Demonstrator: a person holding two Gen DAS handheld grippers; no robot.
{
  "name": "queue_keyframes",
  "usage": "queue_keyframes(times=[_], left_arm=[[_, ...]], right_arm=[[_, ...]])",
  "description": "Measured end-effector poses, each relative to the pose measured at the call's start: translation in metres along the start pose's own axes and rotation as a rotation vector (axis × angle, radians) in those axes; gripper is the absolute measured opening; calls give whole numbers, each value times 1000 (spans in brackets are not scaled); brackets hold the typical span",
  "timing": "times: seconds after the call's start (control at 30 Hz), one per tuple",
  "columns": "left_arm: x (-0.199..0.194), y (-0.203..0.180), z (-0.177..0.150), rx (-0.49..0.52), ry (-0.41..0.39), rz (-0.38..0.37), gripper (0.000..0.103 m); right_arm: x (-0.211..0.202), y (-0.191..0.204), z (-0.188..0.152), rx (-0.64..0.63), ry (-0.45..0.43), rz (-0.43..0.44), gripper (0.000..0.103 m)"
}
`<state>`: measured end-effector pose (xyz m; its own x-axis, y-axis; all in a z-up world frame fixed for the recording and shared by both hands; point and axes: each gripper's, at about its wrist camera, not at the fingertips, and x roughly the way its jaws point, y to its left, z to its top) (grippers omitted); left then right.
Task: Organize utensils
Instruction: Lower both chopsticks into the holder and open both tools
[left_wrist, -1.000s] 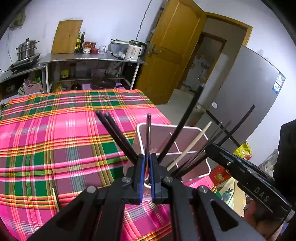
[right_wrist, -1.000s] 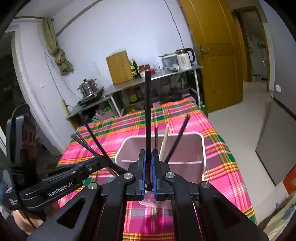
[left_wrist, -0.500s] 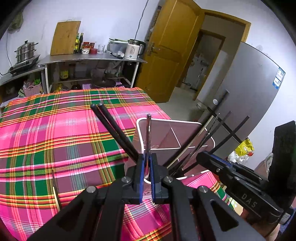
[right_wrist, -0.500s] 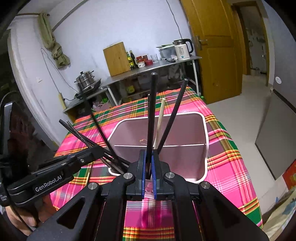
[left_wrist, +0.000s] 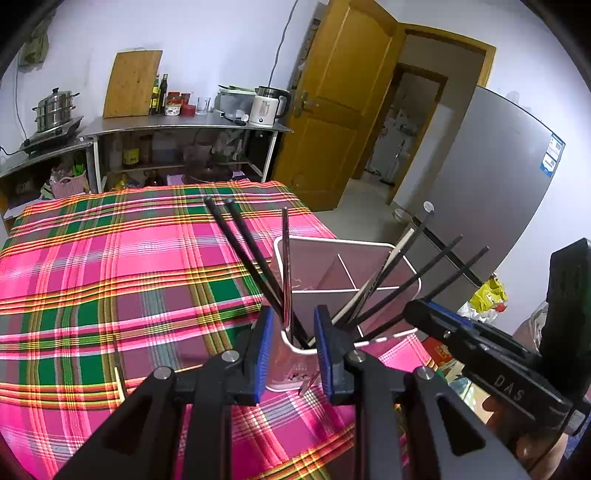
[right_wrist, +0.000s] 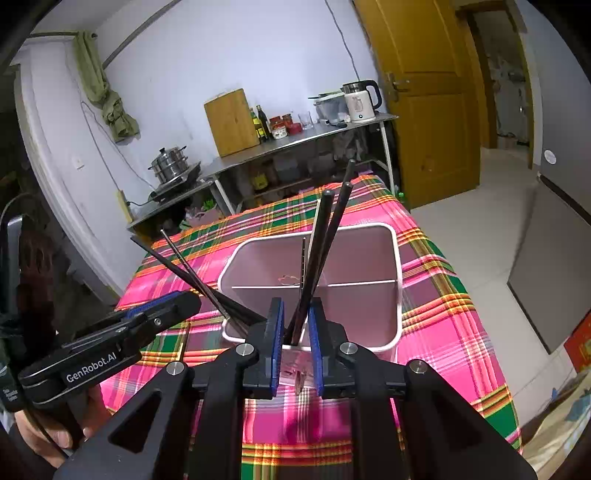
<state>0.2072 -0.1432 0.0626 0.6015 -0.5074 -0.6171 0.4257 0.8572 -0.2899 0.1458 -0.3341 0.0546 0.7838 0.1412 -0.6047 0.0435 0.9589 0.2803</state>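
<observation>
Right below me, both grippers, left (left_wrist: 291, 345) and right (right_wrist: 295, 334), have jaws parted, gripping nothing. Chopsticks (right_wrist: 321, 254) lean in the white holder (right_wrist: 397, 266) near the plaid worktop's (left_wrist: 110, 258) corner; floor beyond, then shelf (right_wrist: 295, 140), door (right_wrist: 424, 92).

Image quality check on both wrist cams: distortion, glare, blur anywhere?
Left wrist view: strong fisheye bowing at the fridge and door frame, black corner vignette, chopsticks sharp, no glare. Right wrist view: same barrel bend on the wall and tablecloth, even indoor light, soft shadows, holder in focus.
</observation>
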Motion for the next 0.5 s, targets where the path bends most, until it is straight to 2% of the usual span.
queue_keyframes(times=[0.5], left_arm=[[-22,18,-31,-42,7,9,26]], right_arm=[[-14,-1,-12,8,0,-10,15]])
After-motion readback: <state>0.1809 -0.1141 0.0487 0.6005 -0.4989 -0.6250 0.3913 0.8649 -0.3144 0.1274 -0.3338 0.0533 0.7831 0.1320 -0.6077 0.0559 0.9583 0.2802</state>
